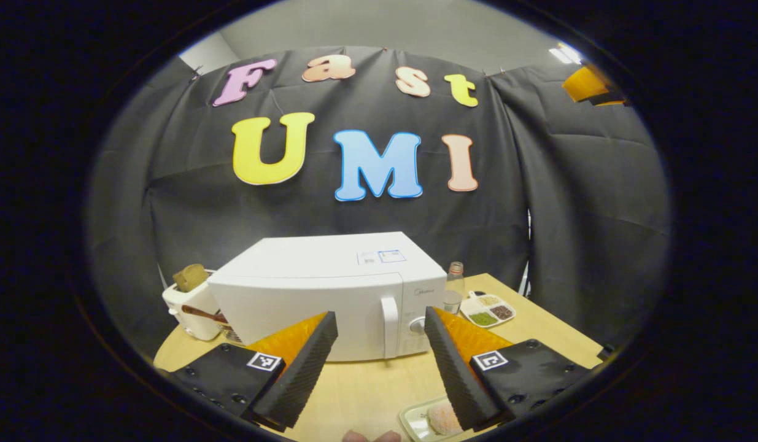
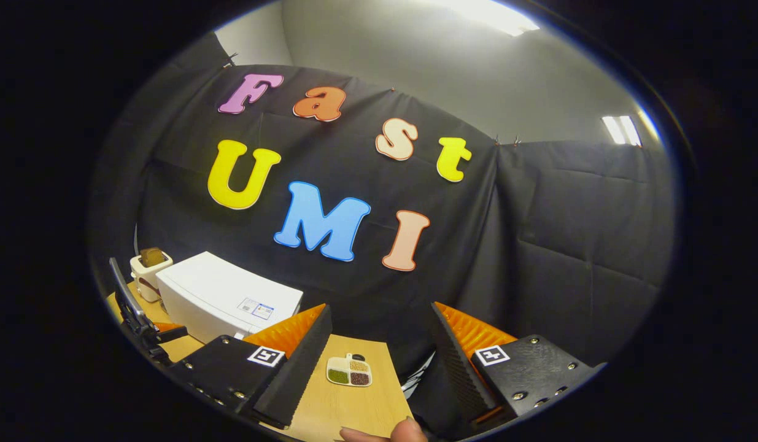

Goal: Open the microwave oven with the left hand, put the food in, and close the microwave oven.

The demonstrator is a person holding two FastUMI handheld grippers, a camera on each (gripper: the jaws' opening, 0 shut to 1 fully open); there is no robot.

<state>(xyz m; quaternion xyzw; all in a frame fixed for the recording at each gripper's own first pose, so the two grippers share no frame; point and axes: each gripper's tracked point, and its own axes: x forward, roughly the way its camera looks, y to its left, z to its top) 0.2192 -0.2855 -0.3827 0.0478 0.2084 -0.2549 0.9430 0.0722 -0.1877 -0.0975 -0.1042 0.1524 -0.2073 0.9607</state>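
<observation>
On the booth table, at twelve o'clock of my wide-open, empty left gripper (image 1: 380,362), the microwave (image 1: 329,294) stands closed, the food tray (image 1: 429,418) at six o'clock waiting, my right gripper (image 2: 379,365) likewise agape: everything remains undone.

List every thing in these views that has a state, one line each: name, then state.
microwave oven: door shut, handle untouched.
left gripper: jaws open, holding nothing, facing the microwave door.
right gripper: jaws open, holding nothing, raised above the table.
food tray: on the table in front of the microwave, not yet inside.
toaster: bread sticking up from the slot.
bottle: upright, beside the microwave.
</observation>
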